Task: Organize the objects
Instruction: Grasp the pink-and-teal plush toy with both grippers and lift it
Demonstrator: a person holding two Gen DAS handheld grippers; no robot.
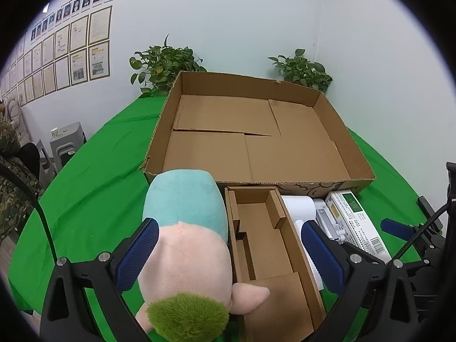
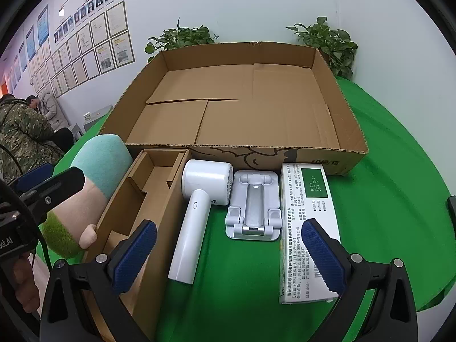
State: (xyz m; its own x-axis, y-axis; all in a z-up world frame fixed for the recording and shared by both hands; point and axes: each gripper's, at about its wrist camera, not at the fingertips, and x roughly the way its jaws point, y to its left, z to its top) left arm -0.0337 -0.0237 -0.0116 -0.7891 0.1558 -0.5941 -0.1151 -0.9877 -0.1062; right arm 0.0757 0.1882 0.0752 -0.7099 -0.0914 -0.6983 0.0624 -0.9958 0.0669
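The plush toy (image 1: pixel 185 245) is lying on the green cloth (image 1: pixel 94 188), just left of the small cardboard insert box (image 1: pixel 268 245), and is being framed between the blue pads of the left gripper (image 1: pixel 230 250), whose jaws are being held spread wide with nothing pinched; the left pad is seen close beside the toy's pink body, though contact cannot be told. In the right wrist view, the white handheld fan (image 2: pixel 196 213) is lying between the fingers of the right gripper (image 2: pixel 228 250), also being held fully spread and empty. The white folding stand (image 2: pixel 252 208) is lying just right of the fan, and the white printed carton (image 2: pixel 307 228) is lying under the right pad. The large open cardboard box (image 2: pixel 336 154) is standing behind all of these, with two potted plants (image 2: pixel 327 42) being seen beyond it against the wall.
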